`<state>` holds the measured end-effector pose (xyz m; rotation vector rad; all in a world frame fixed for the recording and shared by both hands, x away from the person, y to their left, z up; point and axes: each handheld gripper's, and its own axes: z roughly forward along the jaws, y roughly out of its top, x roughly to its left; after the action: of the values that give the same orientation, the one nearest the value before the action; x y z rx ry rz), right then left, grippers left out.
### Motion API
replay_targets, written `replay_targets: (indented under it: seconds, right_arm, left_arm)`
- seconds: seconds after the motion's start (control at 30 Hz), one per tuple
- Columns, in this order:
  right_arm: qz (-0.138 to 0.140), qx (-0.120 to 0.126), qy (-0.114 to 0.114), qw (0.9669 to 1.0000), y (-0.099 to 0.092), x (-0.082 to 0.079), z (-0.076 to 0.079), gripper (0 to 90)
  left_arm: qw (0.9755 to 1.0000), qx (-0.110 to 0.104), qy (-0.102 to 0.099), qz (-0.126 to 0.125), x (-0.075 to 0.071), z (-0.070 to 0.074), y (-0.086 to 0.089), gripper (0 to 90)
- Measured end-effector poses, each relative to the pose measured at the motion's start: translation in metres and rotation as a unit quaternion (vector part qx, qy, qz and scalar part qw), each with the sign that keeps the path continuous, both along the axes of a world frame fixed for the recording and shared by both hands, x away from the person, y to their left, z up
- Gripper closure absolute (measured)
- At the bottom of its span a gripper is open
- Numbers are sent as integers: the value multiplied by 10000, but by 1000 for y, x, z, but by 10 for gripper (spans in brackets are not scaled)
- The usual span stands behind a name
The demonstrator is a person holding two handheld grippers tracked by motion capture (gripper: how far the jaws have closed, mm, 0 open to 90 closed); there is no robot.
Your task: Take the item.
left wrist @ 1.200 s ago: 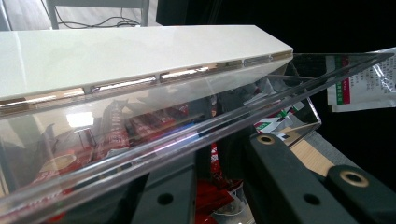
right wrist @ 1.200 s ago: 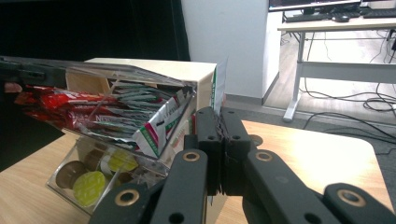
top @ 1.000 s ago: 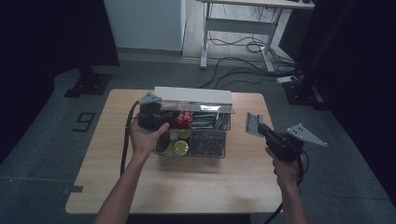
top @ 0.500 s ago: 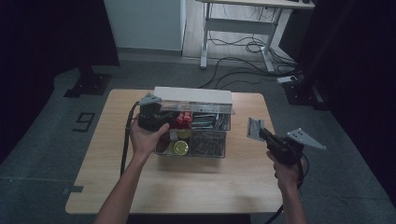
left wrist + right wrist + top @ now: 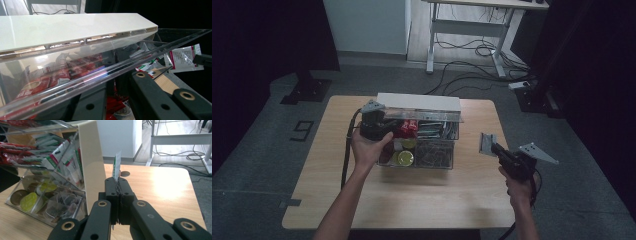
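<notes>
Since the earlier frame the right hand-held gripper (image 5: 490, 146) has dropped slightly toward the bench (image 5: 337, 190), sachet (image 5: 486, 142) with it; the left hand-held gripper (image 5: 384, 126) has stayed put at the organizer. Right jaws are pressed shut on the sachet, a thin white packet with green and red print, standing edge-on between the pads in the right gripper view (image 5: 117, 166). It hangs over the right part of the bench, apart from the clear acrylic organizer (image 5: 452, 160). The left hand-held gripper sits at the organizer's upper left corner, jaws nearly fully closed at the clear lid (image 5: 140, 53); whether the pads actually clamp the lid edge can't be told. The lid is tilted up, with the white back panel (image 5: 418, 101) behind it. Inside the organizer: red sachets (image 5: 408, 126) at top left, yellow-green round capsules (image 5: 405, 158) at lower left, tea bags (image 5: 434, 152) at lower right.
</notes>
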<state>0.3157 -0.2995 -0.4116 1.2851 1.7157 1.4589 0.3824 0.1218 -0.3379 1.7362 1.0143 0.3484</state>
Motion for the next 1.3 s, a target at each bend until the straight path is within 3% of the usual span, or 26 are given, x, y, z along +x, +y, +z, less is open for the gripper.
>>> replay_targets:
  seconds: [0.5, 1.3]
  right_arm:
    - [-66, -6, 277, 9996, -5, 4, -25, 880]
    - [-5, -10, 864, 9963, 8, 25, -73, 880]
  left_arm:
    - [10000, -5, -8, 16, 0, -1, 0, 885]
    - [10000, -7, -8, 22, 0, -1, -1, 893]
